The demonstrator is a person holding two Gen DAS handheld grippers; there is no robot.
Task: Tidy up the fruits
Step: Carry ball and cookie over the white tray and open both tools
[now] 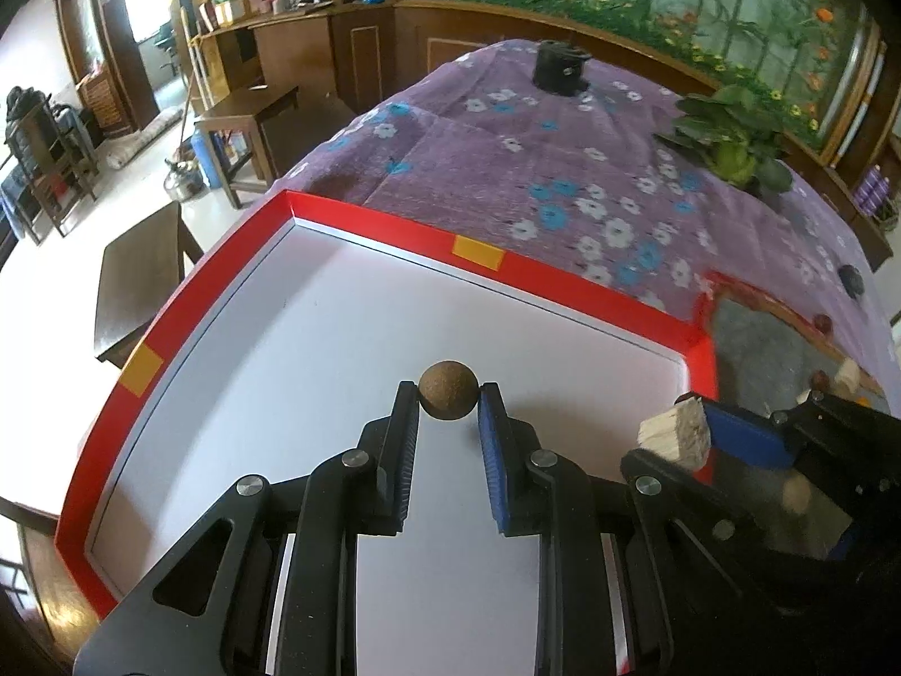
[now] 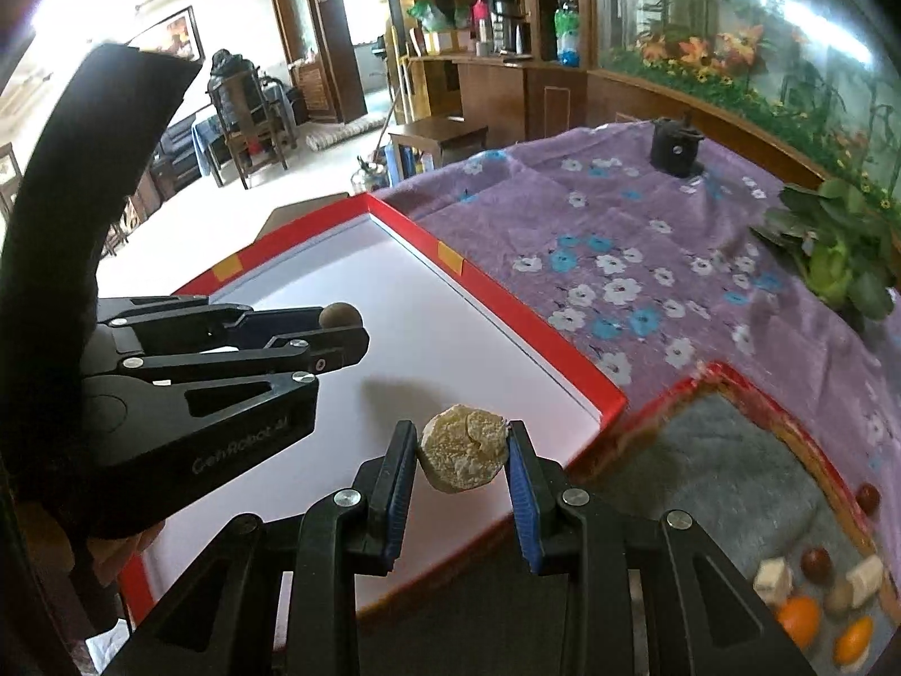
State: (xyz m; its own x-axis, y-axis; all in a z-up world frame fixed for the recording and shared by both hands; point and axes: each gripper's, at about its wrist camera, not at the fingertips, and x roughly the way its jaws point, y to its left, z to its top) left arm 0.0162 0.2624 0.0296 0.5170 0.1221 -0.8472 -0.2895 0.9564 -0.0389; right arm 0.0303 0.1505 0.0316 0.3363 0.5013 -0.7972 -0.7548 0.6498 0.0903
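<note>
The left hand-held gripper [image 1: 449, 399] pinches a round brown fruit [image 1: 448, 390] by its tips only; the right hand-held gripper [image 2: 463, 457] clamps a pale chunk [image 2: 463, 455]. Either may slip, rolling toward the red tray's [image 1: 563, 296] 12 o'clock wall.

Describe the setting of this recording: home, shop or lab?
Likely a home living or dining room: a table under a purple floral cloth, wooden cabinets with flasks and bottles, and a large planted glass tank along the wall.

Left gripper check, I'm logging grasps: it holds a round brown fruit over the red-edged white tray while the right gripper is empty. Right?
Not quite. The left gripper does hold the round brown fruit over the red-edged white tray, but the right gripper isn't empty: the right wrist view shows it shut on a pale, crumbly chunk.
</note>
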